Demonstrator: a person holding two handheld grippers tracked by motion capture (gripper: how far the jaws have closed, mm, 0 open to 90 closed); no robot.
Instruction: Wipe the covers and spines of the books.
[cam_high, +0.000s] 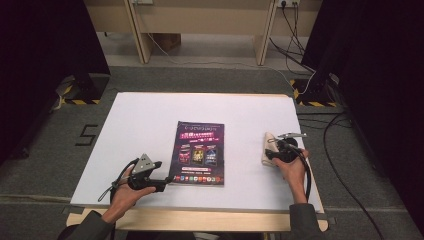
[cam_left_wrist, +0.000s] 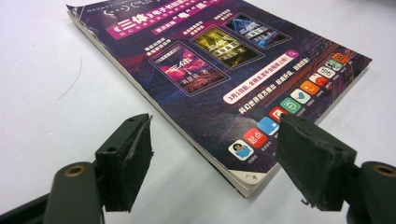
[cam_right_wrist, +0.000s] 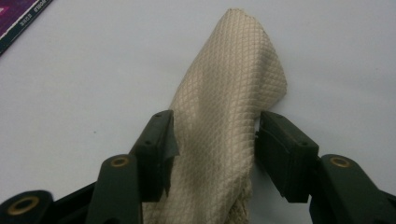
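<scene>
The beige cloth (cam_right_wrist: 224, 107), a soft folded piece with a quilted diamond weave, lies on the right side of the white table (cam_high: 150, 120), well apart from the magazine (cam_high: 199, 152) at the middle; the right gripper (cam_right_wrist: 212, 140) has its jaws around the cloth's near end, the pads at its two flanks and apparently touching, though whether they press yet cannot be told; the cloth looks light and limp, likely to sag and unfold when lifted, so a pinch across the bunched near end should hold best; the left gripper (cam_left_wrist: 215, 154) stands wide with nothing between its pads, straddling the magazine's near corner; the magazine looks thin, glossy and flexible, probably slippery, best held down flat or taken by its edge
</scene>
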